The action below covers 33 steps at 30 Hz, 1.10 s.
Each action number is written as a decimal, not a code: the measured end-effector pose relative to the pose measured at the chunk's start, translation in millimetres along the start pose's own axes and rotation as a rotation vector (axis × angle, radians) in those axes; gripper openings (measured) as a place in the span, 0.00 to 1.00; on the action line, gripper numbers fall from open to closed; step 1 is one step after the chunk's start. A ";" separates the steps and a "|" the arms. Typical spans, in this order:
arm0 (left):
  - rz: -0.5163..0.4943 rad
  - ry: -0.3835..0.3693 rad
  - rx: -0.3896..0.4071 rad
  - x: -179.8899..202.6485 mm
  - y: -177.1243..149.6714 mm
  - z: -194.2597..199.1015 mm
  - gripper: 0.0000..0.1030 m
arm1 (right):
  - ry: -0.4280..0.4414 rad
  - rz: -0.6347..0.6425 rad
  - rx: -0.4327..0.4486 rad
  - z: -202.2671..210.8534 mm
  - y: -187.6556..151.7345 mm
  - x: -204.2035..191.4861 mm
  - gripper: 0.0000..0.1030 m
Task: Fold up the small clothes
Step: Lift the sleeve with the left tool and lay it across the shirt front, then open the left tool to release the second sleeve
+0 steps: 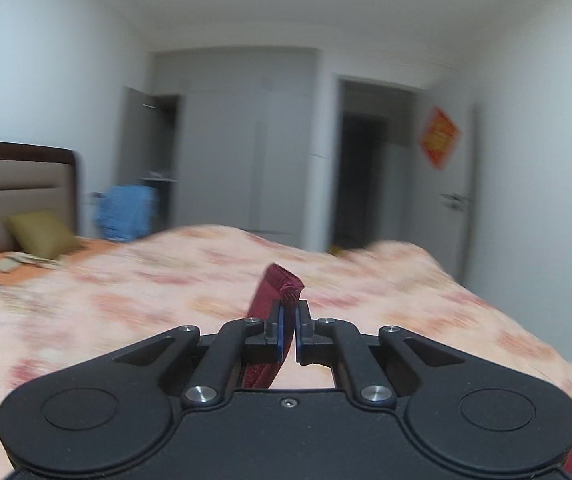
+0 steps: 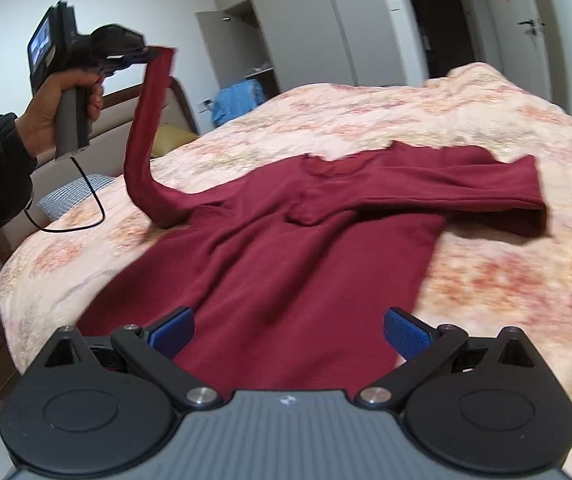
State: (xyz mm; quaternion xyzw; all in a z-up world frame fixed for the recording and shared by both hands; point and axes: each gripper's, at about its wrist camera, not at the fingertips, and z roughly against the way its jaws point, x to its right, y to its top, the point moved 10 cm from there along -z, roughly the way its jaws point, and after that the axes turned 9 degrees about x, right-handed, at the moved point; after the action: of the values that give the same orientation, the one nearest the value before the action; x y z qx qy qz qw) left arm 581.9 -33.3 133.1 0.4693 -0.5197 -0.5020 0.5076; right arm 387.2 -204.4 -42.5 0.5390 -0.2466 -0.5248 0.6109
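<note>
The dark red top (image 2: 286, 248) lies flat on the bed (image 2: 485, 120), hem nearest the right gripper (image 2: 289, 334), collar at the far end, so its long axis runs away from that camera. The left gripper (image 1: 289, 320) is clamped on the cuff (image 1: 290, 290) of one sleeve (image 2: 150, 136), lifted high; the right's fingers (image 2: 405, 334) stand wide and empty. The pinch looks shallow, though blur hides its depth, so the cuff may slip or the body may drag.

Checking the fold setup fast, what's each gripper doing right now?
Left gripper: shut on the cuff of the red top's sleeve, lifted off the bed.
Right gripper: open, holding nothing, above the red top.
</note>
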 end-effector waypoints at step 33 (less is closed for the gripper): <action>0.104 -0.158 -0.376 90.2 -107.2 -15.6 0.87 | -0.117 -0.073 -0.008 32.5 -30.9 42.6 1.00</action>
State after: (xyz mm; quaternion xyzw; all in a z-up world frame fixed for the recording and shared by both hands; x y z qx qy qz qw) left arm 591.2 -129.9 30.9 0.2980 -0.4788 -0.5984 0.5690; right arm 361.3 -252.0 -72.4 0.5134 -0.2598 -0.5785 0.5781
